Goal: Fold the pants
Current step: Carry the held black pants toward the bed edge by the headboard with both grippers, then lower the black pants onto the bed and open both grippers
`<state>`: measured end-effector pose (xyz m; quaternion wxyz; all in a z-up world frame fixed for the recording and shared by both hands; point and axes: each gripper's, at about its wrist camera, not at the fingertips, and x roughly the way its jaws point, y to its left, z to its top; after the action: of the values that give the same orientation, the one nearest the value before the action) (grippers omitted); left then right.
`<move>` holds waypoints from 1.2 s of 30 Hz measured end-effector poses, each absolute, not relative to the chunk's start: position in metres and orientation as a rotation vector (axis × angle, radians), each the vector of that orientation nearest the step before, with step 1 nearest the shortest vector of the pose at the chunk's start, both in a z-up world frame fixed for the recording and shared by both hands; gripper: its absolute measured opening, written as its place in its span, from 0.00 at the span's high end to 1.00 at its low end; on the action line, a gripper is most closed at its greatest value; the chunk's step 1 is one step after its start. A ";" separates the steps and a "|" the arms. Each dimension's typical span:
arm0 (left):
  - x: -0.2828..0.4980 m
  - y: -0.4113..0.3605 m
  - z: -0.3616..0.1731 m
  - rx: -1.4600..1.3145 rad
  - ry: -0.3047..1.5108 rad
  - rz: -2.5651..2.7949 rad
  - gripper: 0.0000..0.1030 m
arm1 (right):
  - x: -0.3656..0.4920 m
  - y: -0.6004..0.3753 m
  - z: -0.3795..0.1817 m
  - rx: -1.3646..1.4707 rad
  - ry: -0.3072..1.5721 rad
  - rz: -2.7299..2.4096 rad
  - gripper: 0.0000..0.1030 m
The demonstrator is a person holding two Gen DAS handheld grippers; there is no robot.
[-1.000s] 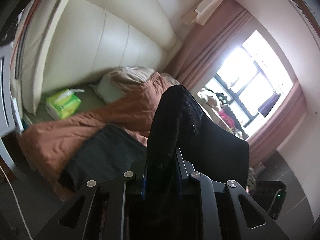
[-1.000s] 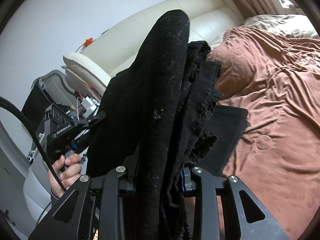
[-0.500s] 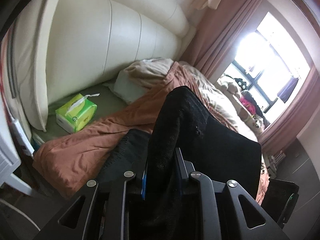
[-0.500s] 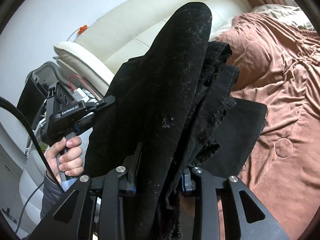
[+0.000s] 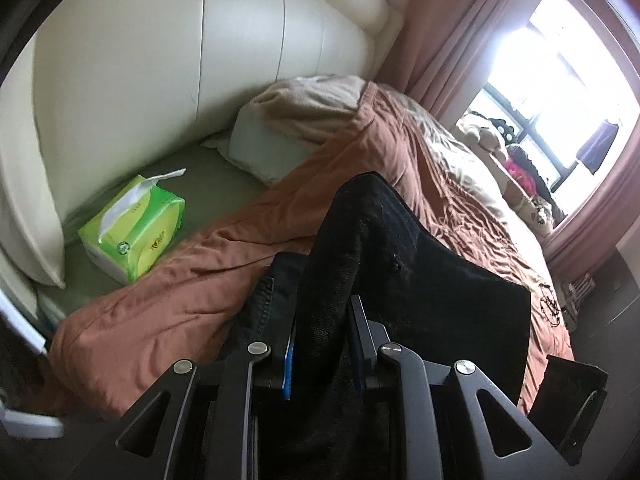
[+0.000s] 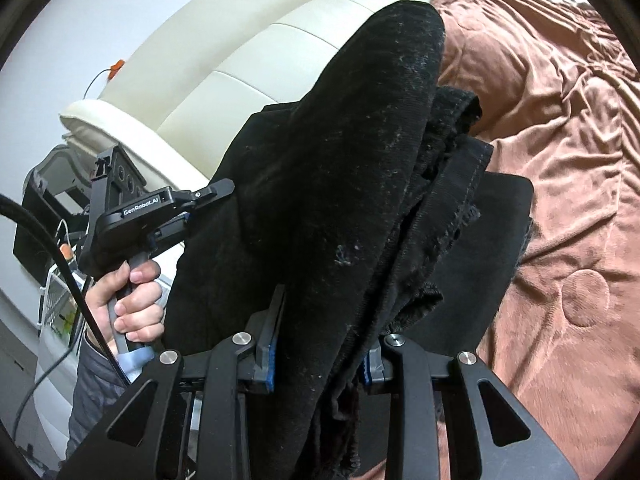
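Open brown quilt (image 5: 168, 300) lies ahead; tissue pack (image 5: 134, 228), pillow (image 5: 272, 148) and, seemingly close, headboard (image 5: 160, 60) crowd its far edge.

"GenRobot.AI" was printed in white on the black body of the left tool (image 6: 208, 196), as seen from the right wrist. Markings on the green tissue pack (image 5: 134, 230) were seen but were probably too blurred to be read.

The bed (image 5: 224, 184) has a green sheet at its head end, where a green tissue pack (image 5: 134, 228) and a pale pillow (image 5: 272, 148) lie. A rust-brown quilt (image 5: 192, 292) covers the rest, reaching the near corner.
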<state>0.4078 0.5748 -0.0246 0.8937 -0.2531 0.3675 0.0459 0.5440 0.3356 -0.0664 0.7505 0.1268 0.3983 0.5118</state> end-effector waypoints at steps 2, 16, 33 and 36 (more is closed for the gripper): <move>0.417 0.578 -0.032 -0.523 0.771 0.096 0.78 | 0.549 0.341 -0.070 0.285 0.867 1.114 0.74; 0.416 0.575 -0.075 -0.473 0.859 0.196 0.55 | 0.575 0.329 -0.115 0.339 1.016 1.016 0.45; 0.351 0.530 -0.067 -0.573 0.719 0.298 0.55 | 0.573 0.320 -0.038 0.111 0.726 1.064 0.45; 0.345 0.526 -0.073 -0.629 0.688 0.306 0.55 | 0.577 0.340 -0.037 0.038 0.693 1.098 0.47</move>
<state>0.3452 0.5260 -0.0728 0.8820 -0.3021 0.3304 0.1470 0.5768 0.3403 -0.0366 0.7965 0.0175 0.3225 0.5111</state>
